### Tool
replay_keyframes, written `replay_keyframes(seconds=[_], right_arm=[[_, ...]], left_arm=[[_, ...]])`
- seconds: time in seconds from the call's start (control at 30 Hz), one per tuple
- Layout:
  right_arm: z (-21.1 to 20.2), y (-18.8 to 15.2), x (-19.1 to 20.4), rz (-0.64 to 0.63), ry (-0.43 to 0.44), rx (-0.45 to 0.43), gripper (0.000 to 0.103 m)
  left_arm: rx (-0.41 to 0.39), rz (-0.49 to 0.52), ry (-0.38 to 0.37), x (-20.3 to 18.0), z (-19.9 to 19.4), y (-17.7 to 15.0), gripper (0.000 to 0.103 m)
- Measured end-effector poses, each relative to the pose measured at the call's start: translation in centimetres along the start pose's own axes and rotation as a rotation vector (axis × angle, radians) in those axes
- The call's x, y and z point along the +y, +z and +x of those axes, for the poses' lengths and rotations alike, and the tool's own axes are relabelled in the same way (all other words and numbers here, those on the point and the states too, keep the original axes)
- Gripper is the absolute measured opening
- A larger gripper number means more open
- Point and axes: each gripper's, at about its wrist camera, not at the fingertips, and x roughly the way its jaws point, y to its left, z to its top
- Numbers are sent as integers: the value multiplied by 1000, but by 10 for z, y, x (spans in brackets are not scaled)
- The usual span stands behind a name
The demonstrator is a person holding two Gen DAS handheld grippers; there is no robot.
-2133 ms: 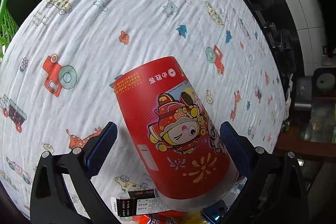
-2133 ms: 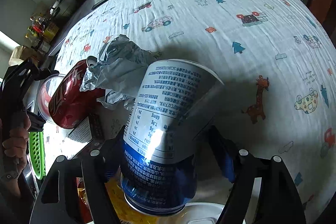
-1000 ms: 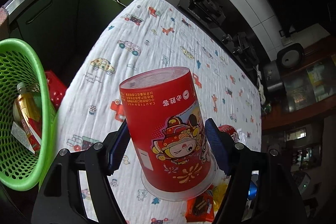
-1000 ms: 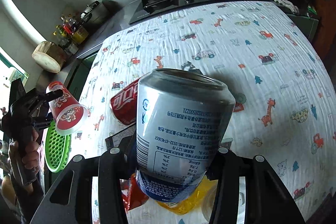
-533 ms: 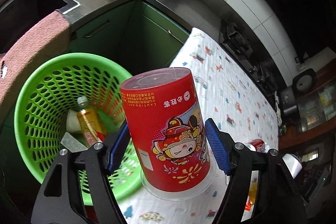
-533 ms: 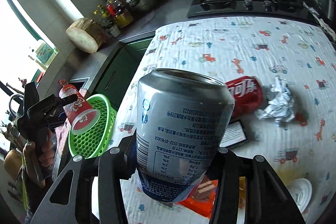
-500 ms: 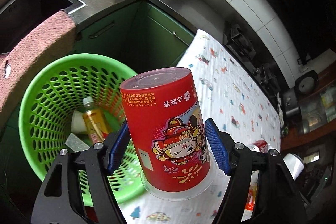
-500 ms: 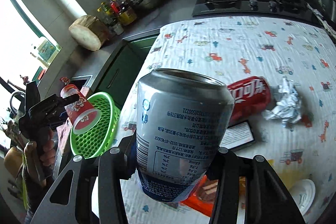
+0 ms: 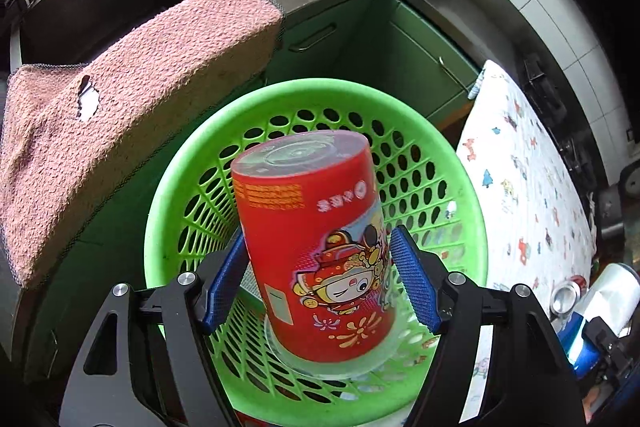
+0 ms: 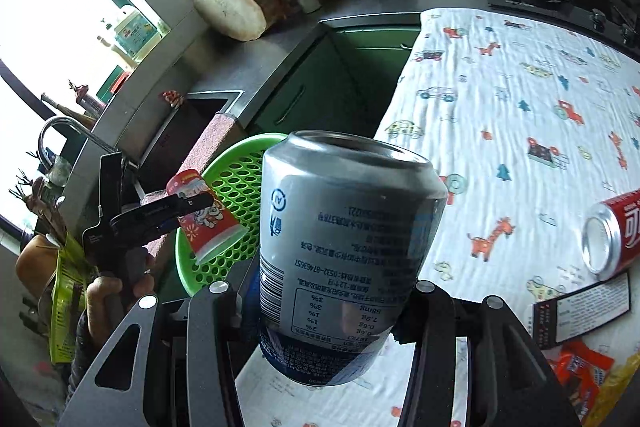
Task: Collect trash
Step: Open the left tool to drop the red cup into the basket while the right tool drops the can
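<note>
Red cup (image 9: 320, 259) hangs above green basket (image 9: 192, 163).

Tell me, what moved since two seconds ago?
The left gripper closed on the cup and carried it from the table to above the basket. The right gripper lifted the can and followed. Both are still held.
</note>
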Motion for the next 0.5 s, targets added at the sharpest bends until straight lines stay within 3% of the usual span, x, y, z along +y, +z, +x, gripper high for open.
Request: replay_keyframes(seconds=[0.5], right_arm=[[80, 8, 68, -128, -7, 83, 46]], left_arm=[[-48, 11, -14, 32, -22, -10, 79]])
